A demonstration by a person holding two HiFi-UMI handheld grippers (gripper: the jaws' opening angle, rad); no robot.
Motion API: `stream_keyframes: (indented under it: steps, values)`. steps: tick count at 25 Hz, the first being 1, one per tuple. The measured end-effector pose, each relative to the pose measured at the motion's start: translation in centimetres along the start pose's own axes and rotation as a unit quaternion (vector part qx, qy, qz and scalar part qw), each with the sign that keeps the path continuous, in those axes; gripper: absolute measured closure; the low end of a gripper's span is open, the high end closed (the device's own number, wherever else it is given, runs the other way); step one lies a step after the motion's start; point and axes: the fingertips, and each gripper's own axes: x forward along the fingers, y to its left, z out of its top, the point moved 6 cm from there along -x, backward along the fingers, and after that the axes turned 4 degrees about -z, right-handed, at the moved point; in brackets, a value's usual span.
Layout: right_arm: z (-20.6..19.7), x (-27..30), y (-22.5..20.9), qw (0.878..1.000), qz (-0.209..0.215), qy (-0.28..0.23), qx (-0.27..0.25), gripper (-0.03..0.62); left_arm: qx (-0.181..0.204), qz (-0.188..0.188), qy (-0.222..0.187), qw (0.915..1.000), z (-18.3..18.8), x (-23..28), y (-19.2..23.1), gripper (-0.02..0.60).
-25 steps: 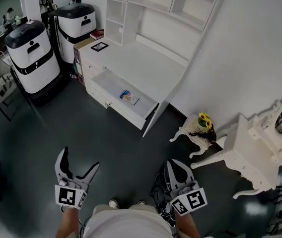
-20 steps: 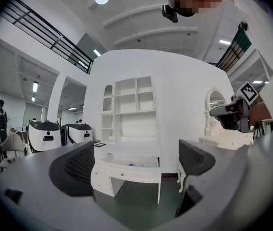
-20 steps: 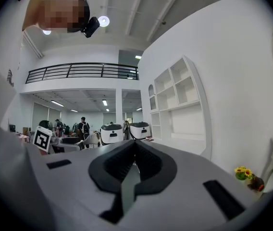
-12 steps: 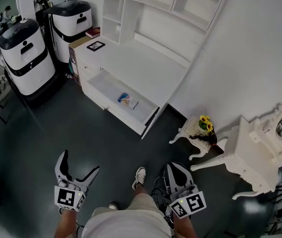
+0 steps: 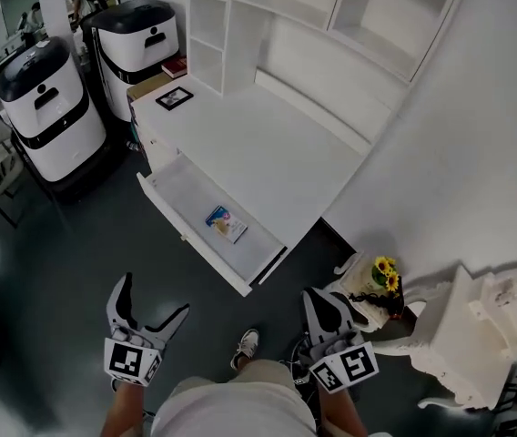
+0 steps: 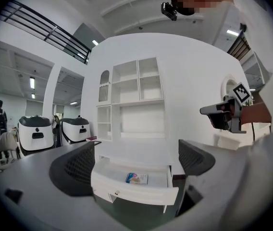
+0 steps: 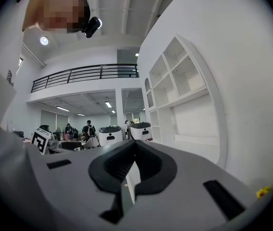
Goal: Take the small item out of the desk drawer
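A white desk (image 5: 268, 148) has its drawer (image 5: 177, 189) pulled out toward me. A small blue and yellow item (image 5: 226, 224) lies flat inside it. In the left gripper view the item (image 6: 136, 178) rests in the drawer (image 6: 134, 195) straight ahead, well beyond the jaws. My left gripper (image 5: 154, 296) (image 6: 136, 161) is open wide and empty, over the dark floor short of the drawer. To its right my right gripper (image 5: 324, 304) (image 7: 134, 162) is shut with its jaws together, and it also shows in the left gripper view (image 6: 223, 114).
Two white and black machines (image 5: 45, 107) (image 5: 136, 39) stand left of the desk. A framed picture (image 5: 175, 96) and a red book (image 5: 177, 65) lie at the desk's far left. A small table with sunflowers (image 5: 384, 276) and a white dressing table (image 5: 477, 335) stand at right. My shoe (image 5: 245, 346) is below the drawer.
The person has stepped toward the desk, so the drawer and item sit lower and nearer in the head view. Both grippers keep their places at the bottom of the view.
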Motion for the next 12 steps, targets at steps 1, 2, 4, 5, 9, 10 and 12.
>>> stream_keyframes:
  steps: [1, 2, 4, 5, 9, 10, 12]
  values:
    - [0.6, 1.2, -1.9, 1.0, 0.003, -0.001, -0.001, 0.585, -0.001, 0.001, 0.003, 1.0, 0.5, 1.9, 0.0, 0.06]
    - [1.0, 2.3, -3.6, 1.0, 0.007, -0.002, -0.001, 0.585, -0.001, 0.003, 0.007, 1.0, 0.8, 3.7, 0.0, 0.059]
    - [1.7, 4.2, -6.7, 1.0, 0.012, -0.006, 0.001, 0.585, 0.003, 0.007, 0.016, 0.9998, 1.3, 6.8, 0.0, 0.06]
    - [1.8, 5.0, -8.1, 1.0, 0.015, -0.007, 0.004, 0.585, 0.005, 0.009, 0.02, 0.9997, 1.4, 8.1, -0.2, 0.06]
    - [1.5, 7.6, -12.1, 1.0, 0.021, -0.004, 0.022, 0.585, 0.012, 0.016, 0.046, 0.9988, 1.4, 11.6, -0.5, 0.06]
    - [1.3, 8.2, -12.6, 0.999, 0.024, -0.002, 0.028, 0.585, 0.013, 0.017, 0.052, 0.9984, 1.3, 12.2, -0.4, 0.06]
    - [0.8, 9.3, -13.4, 0.999, 0.032, 0.003, 0.038, 0.585, 0.016, 0.017, 0.064, 0.9977, 0.9, 13.1, -0.2, 0.06]
